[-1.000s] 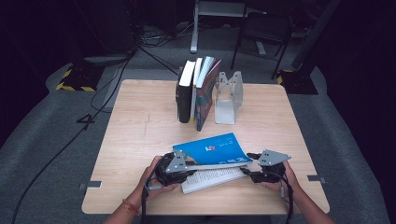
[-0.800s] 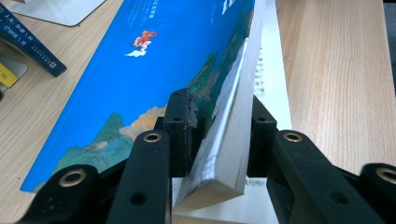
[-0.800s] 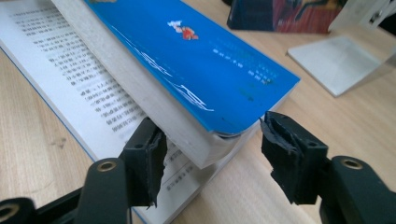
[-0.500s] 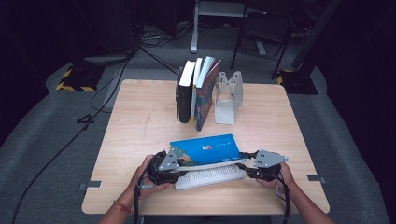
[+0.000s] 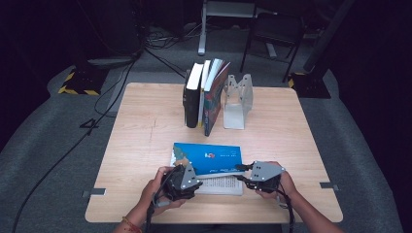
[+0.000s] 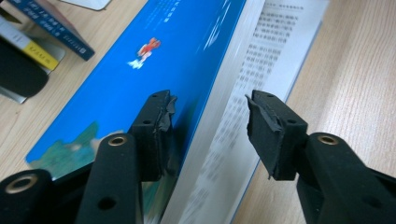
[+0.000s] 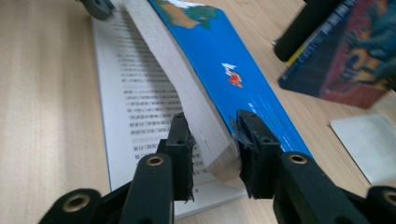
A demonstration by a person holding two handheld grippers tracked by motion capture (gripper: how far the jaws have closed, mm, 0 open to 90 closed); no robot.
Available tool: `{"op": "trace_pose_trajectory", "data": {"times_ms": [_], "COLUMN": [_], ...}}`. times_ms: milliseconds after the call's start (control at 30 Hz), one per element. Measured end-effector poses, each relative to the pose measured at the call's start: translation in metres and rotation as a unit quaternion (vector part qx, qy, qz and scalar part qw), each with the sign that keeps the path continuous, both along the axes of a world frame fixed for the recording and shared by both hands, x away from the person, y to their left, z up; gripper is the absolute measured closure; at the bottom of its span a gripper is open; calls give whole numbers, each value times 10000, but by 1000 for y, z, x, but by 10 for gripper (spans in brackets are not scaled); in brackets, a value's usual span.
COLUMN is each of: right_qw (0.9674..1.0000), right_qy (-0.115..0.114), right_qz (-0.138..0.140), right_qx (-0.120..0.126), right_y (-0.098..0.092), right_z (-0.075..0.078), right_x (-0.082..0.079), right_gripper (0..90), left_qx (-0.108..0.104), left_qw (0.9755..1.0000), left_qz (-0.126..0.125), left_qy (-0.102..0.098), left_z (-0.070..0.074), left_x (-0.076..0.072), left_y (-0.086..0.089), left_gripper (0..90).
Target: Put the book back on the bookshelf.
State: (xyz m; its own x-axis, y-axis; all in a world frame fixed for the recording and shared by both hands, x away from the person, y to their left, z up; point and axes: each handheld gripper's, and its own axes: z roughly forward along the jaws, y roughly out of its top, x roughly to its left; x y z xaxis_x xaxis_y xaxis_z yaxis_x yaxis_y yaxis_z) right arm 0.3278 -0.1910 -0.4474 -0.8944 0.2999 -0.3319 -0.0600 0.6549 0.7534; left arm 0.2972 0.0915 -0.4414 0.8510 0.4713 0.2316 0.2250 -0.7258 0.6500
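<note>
gripping the blue book (image 7: pixel 219 60) page block with right gripper (image 7: pixel 212 140), jaws closing, left gripper (image 6: pixel 208 121) jaws opening, straddling book edge loosely

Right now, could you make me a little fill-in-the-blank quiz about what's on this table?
1. The open book near the person has a ____ cover.
2. At the far side of the table, the upright books lean beside a ____ bookend.
3. The right gripper has its fingers on either side of the lifted block of ____.
4. The page lying flat under the left gripper shows printed ____.

Missing words: blue; grey; pages; text
</note>
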Motion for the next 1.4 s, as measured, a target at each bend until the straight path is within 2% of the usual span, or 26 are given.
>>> {"op": "trace_pose_trajectory", "data": {"times_ms": [133,200,267,300,333,400,500,567,600,733,800,867,933,1000,1033,1100,1167,1267,1400], "right_qw": [9999,9998,9997,9997,9996,9997,9998,9998,9998,9998,9992,9989,9986,9979,9975,9984,9986,9989,9993], "right_qy": [-85,-80,-76,-92,-96,-95,-74,-57,-42,50,111,206,268,400,453,256,249,231,172], "right_qz": [113,168,213,234,243,218,196,185,186,154,11,-27,-31,36,163,199,239,246,206], "right_qx": [-75,-59,-56,-54,-49,-67,-50,-30,-11,136,374,424,457,503,526,474,406,318,253], "right_y": [11,17,22,24,25,27,28,28,28,26,23,20,17,14,15,19,22,25,28], "right_z": [0,3,5,5,5,5,5,7,7,6,6,6,5,3,3,4,7,8,10], "right_x": [-8,-8,-7,-6,-6,-7,-7,-6,-6,-4,-1,6,10,14,16,16,18,17,15], "right_gripper": [711,718,723,725,725,725,725,722,718,664,591,526,538,611,651,674,686,692,692], "left_qx": [-81,-17,103,105,23,-20,-39,-15,-34,-117,-349,-537,-532,-548,-559,-547,-571,-706,-618], "left_qw": [9998,9998,9993,9991,9986,9984,9982,9981,9981,9990,9987,9979,9981,9981,9980,9979,9978,9965,9974], "left_qz": [119,181,356,410,505,528,583,620,613,430,341,224,157,79,74,63,103,135,175], "left_qy": [151,111,43,79,148,181,142,9,-59,-50,124,285,268,288,295,351,320,424,329], "left_z": [-4,-9,-14,-15,-17,-17,-17,-17,-17,-16,-16,-16,-16,-17,-17,-16,-15,-15,-10], "left_x": [2,4,9,11,14,15,15,14,15,17,22,26,27,27,28,30,28,28,24], "left_y": [-4,-7,-11,-11,-10,-10,-10,-9,-7,-2,6,15,18,23,24,25,26,22,6], "left_gripper": [519,478,454,452,454,451,461,509,574,641,663,674,674,674,674,673,645,581,581]}}
